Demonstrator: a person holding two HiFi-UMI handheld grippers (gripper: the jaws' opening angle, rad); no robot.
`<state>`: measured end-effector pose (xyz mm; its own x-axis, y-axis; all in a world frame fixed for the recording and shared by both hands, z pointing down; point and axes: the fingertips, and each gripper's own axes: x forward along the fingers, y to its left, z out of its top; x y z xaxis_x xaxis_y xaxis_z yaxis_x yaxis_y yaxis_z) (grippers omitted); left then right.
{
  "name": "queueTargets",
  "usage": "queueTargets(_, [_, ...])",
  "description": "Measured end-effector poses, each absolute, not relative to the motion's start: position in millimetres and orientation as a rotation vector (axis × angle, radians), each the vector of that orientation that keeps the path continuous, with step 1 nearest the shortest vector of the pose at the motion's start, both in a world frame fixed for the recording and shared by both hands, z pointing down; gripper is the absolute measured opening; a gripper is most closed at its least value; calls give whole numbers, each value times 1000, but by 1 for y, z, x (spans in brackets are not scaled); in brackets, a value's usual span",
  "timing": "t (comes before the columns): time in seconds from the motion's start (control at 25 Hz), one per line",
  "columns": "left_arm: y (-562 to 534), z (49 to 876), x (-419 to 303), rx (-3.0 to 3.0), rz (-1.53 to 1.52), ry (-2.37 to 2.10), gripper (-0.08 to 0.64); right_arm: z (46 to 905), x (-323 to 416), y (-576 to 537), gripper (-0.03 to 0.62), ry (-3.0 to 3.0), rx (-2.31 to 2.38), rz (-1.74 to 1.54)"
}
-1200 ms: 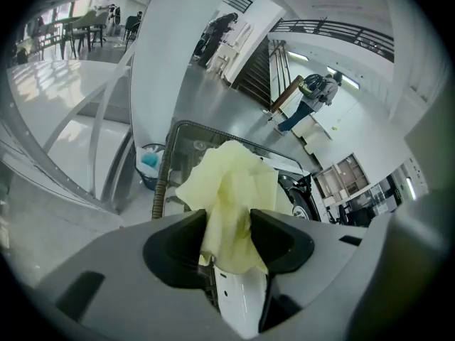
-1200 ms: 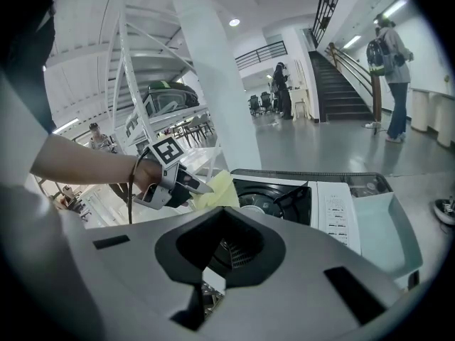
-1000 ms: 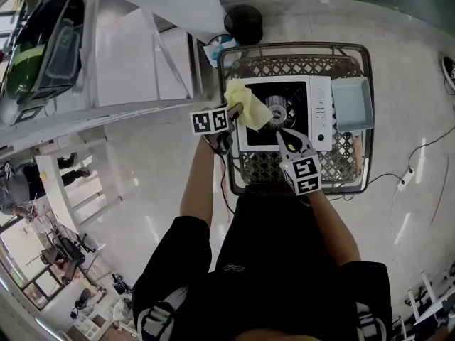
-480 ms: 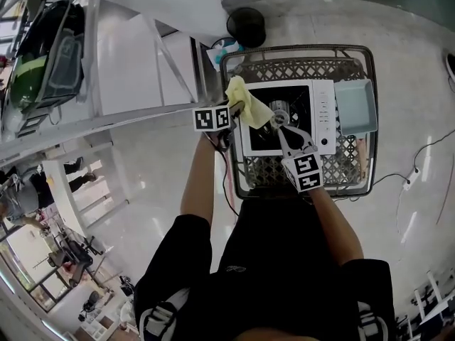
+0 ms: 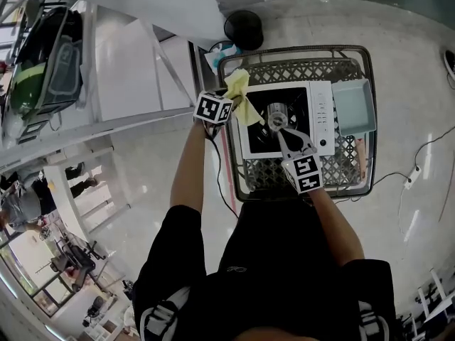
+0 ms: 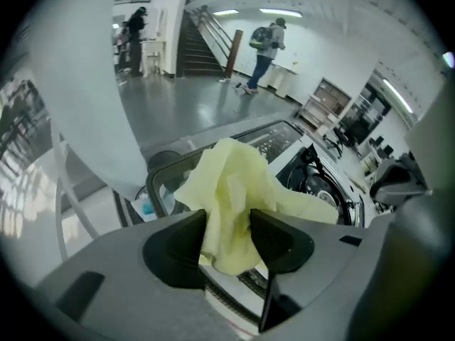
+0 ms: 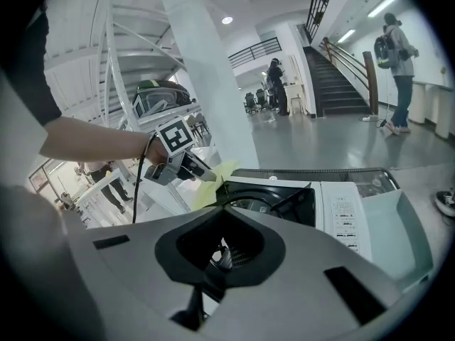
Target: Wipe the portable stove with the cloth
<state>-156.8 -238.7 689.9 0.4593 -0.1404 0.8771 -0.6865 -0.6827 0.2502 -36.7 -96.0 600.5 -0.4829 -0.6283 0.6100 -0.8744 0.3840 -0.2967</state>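
The portable stove is white with a black top and a round burner; it lies in a wire basket. A yellow cloth hangs over the stove's far left corner, with my left gripper shut on it. In the left gripper view the cloth bulges up between the pads, above the stove. My right gripper is shut with nothing in it, its tips over the black top just in front of the burner. The right gripper view shows the cloth and the stove's white panel.
A pale blue tray lies in the basket to the right of the stove. A black round object stands on the floor beyond the basket. White metal shelving runs along the left. People walk in the hall far behind.
My left gripper has rolled and moved toward the stove's far left corner, carrying the cloth off the black top. The right gripper has stayed where it was.
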Motion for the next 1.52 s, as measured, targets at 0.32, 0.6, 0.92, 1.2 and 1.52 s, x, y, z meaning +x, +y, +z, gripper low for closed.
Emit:
queueTargets(0.32, [-248, 686, -135, 2352, 1590, -289, 199, 607, -26, -94, 5, -2233, 1316, 871])
queueTargets(0.6, [-246, 691, -123, 2294, 1824, 156, 164, 605, -22, -107, 5, -2262, 1312, 855])
queueTargets(0.92, [-238, 690, -114, 2052, 2011, 577, 150, 612, -1, -93, 5, -2226, 1335, 872])
queueTargets(1.2, [-233, 690, -74, 2027, 1939, 622, 143, 614, 1, -96, 5, -2238, 1341, 902])
queueTargets(1.52, [-230, 692, -61, 2083, 1974, 633, 132, 608, -4, -100, 5, -2263, 1344, 914])
